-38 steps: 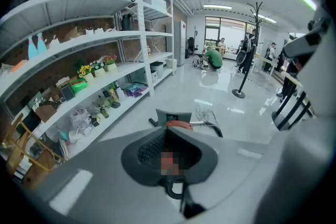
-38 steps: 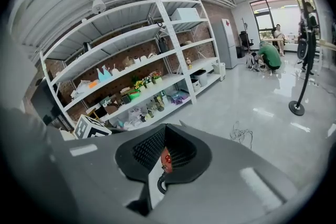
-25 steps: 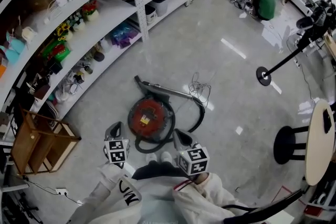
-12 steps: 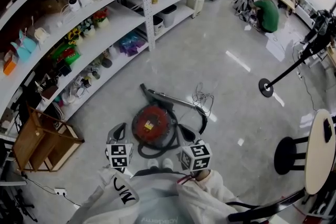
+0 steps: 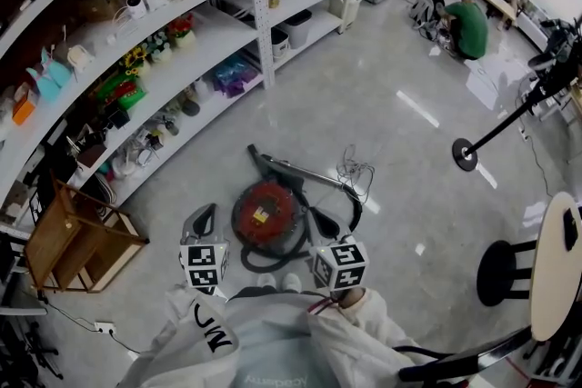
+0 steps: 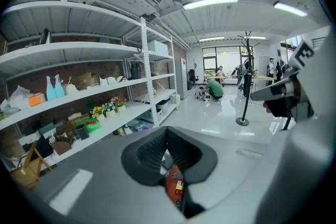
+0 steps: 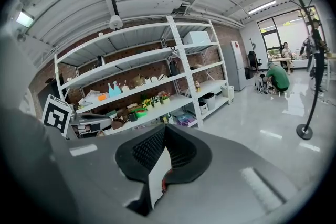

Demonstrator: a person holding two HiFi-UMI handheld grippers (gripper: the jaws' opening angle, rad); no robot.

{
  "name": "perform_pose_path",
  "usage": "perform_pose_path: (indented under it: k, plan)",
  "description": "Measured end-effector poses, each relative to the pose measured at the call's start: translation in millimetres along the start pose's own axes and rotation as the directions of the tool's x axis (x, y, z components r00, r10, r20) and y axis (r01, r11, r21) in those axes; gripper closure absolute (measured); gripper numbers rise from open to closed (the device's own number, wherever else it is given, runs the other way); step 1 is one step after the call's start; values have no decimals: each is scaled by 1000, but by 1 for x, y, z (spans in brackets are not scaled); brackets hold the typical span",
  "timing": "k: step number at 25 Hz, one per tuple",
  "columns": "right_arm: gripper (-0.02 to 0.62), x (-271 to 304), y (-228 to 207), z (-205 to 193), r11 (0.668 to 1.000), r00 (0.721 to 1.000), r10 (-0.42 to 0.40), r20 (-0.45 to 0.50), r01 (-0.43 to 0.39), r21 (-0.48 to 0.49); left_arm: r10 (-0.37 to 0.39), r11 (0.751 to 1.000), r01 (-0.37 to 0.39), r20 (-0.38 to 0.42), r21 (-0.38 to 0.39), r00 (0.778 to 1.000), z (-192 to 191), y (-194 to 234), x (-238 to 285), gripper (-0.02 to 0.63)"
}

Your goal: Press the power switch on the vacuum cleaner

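The person stands over the red vacuum cleaner, which sits on the floor just ahead of their feet. Both white sleeves are bent in close to the body. The left claw is held out level to the cleaner's left. The right claw is to its right, over the black hose. Each claw's jaws meet at the tips and grip nothing.

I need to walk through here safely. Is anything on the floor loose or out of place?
Yes: the red vacuum cleaner sits out on the open floor, its black hose curling around it. Its cord lies in a loose tangle beside the wand, a likely trip hazard.
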State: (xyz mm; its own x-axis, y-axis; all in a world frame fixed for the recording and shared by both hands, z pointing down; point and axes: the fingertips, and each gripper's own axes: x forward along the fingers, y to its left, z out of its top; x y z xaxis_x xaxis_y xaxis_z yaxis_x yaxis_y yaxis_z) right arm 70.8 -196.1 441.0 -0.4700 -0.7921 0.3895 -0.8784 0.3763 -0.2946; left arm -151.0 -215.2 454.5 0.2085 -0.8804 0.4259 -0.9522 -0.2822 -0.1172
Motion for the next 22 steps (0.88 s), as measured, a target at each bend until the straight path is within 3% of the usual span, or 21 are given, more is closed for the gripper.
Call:
perform_pose_path:
  k: [14,22]
  plan:
    - [595,-14,1,-16,999,999,39,-18,-39,-17,24,1000,-23,7,-12,1000,-10,-19,-35,606]
    - [595,-33,8,-9,999,1000,13,22,-12,-31,4,1000,-4,37,-7,999,-7,-25,-46,606]
